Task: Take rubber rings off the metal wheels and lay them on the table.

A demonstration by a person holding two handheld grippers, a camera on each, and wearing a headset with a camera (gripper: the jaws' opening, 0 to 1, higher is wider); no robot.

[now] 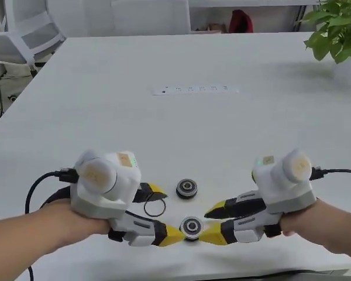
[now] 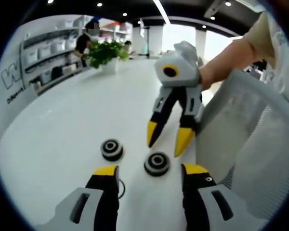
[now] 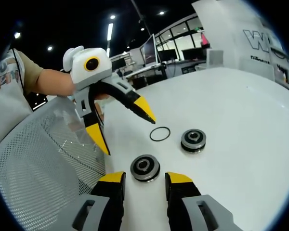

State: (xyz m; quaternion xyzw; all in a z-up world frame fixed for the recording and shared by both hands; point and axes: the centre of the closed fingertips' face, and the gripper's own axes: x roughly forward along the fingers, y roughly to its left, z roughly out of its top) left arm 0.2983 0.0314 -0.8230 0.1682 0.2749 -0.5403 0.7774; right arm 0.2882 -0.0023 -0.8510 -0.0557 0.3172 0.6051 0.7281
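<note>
A white table is seen from the head view, with two hand-held grippers meeting at its near edge. Two small metal wheels lie flat on it, bores facing straight up, so neither has a long axis along the table.

The near wheel sits at 6 o'clock in the view, between the yellow tips of both grippers. The far wheel lies just beyond it at 12 o'clock, apart from it. A thin black rubber ring lies flat and loose at 10 o'clock from the near wheel.

The left gripper comes in from 9 o'clock, its fingers spread wide. One tip is just beside the near wheel, the other past the ring. The right gripper comes in from 3 o'clock, fingers parted more narrowly and holding nothing. Its lower tip is just beside the wheel; contact cannot be judged.

In the right gripper view, the near wheel lies just ahead of the parted fingers.

A white power strip lies mid-table at 12 o'clock. A green plant stands at 2 o'clock, and a white chair at 10 o'clock. The left gripper view shows wall shelves and ceiling lights beyond the table.
</note>
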